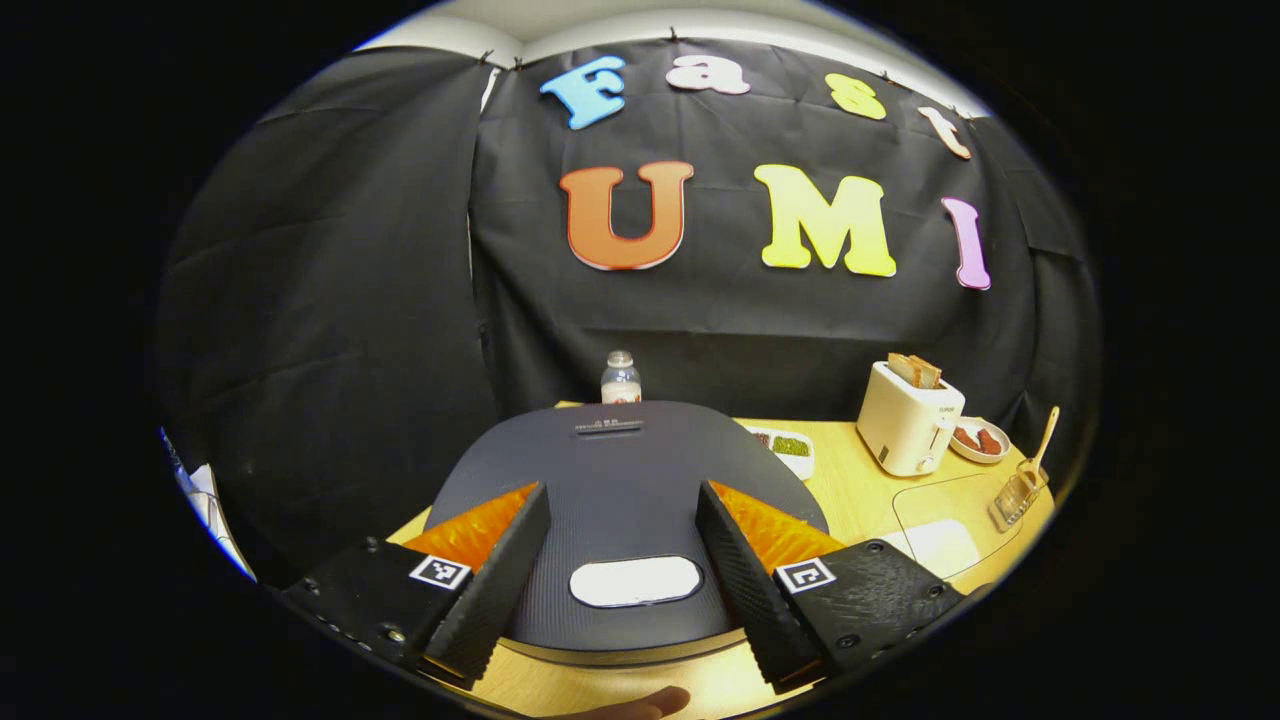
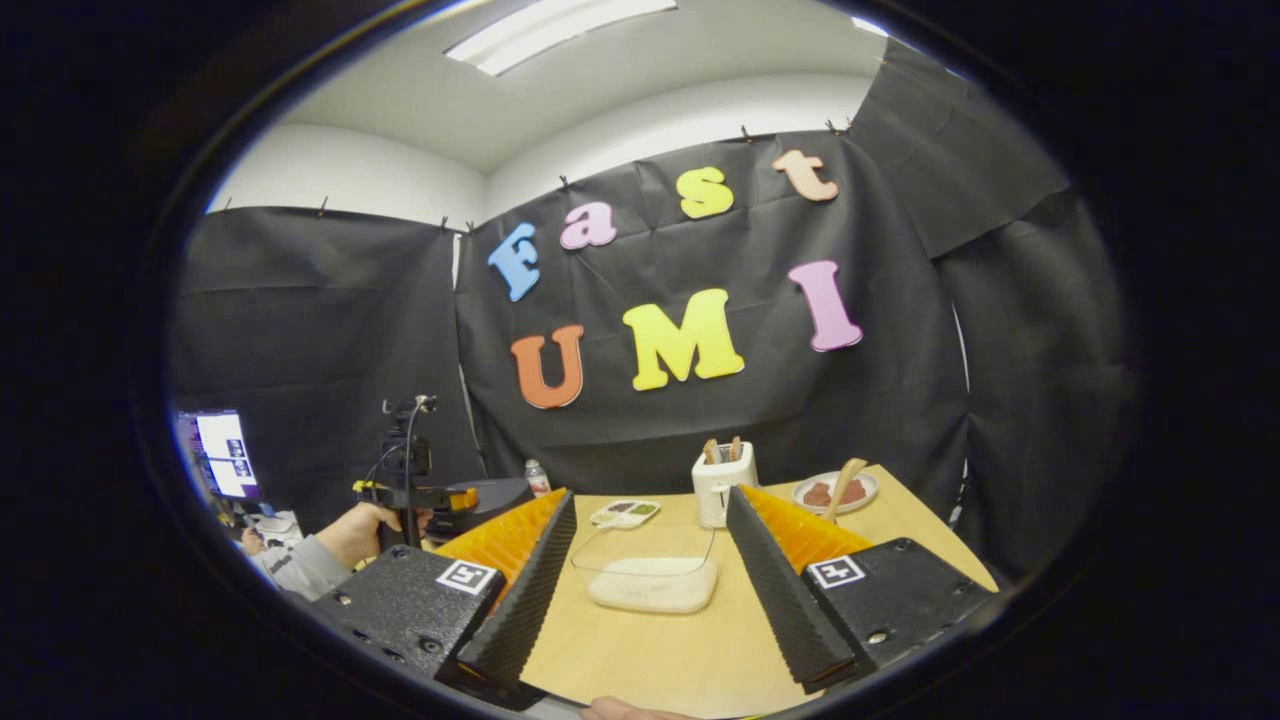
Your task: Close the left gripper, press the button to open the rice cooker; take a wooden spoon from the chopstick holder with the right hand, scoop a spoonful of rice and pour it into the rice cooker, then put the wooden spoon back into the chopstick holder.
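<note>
Black cloth walls the booth around a pale wooden tabletop (image 2: 660,650).

My left gripper (image 1: 622,580) is spread wide over the rice cooker (image 1: 620,500), whose dark, finely ribbed lid is closed, the oval white button (image 1: 636,581) lying between my fingers. My right gripper (image 2: 650,590) is spread too, framing a clear box of rice (image 2: 652,580). Far right in the left gripper view, the wooden spoon (image 1: 1043,437) stands in the clear chopstick holder (image 1: 1018,495), its base hard to make out. A cream toaster (image 1: 908,418) holds toast.
</note>
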`<state>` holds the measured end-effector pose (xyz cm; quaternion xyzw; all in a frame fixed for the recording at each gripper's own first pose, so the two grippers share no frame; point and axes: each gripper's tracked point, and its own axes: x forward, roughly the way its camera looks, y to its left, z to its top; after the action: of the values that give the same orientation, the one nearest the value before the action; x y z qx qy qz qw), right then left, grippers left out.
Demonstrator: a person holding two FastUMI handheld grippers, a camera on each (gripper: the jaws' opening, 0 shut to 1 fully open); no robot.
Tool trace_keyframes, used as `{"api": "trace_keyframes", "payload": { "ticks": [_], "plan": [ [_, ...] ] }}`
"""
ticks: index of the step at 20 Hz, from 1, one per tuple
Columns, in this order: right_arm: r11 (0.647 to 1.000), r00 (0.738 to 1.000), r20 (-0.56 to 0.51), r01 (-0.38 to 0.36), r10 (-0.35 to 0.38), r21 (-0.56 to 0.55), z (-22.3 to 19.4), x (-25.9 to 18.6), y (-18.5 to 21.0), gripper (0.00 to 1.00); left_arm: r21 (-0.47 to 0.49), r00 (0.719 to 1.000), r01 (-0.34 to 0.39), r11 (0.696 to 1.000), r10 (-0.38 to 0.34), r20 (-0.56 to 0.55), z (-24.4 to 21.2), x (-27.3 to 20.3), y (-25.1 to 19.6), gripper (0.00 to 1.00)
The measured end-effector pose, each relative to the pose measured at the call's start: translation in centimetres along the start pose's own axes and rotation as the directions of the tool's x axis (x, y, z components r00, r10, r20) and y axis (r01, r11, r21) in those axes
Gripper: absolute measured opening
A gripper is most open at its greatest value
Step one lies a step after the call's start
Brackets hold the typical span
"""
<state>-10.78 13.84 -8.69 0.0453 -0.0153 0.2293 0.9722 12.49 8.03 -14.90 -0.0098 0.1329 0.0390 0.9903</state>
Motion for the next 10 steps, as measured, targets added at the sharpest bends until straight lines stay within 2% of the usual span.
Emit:
{"api": "trace_keyframes", "payload": {
  "ticks": [10],
  "plan": [
    [1.0,1.0,-0.015,-0.017,0.017,-0.014,-0.4,0.2,0.7,0.98,-0.013,0.995,-0.011,1.0,0.012,0.096,-1.2,-2.7,-0.5,0.96]
  ]
}}
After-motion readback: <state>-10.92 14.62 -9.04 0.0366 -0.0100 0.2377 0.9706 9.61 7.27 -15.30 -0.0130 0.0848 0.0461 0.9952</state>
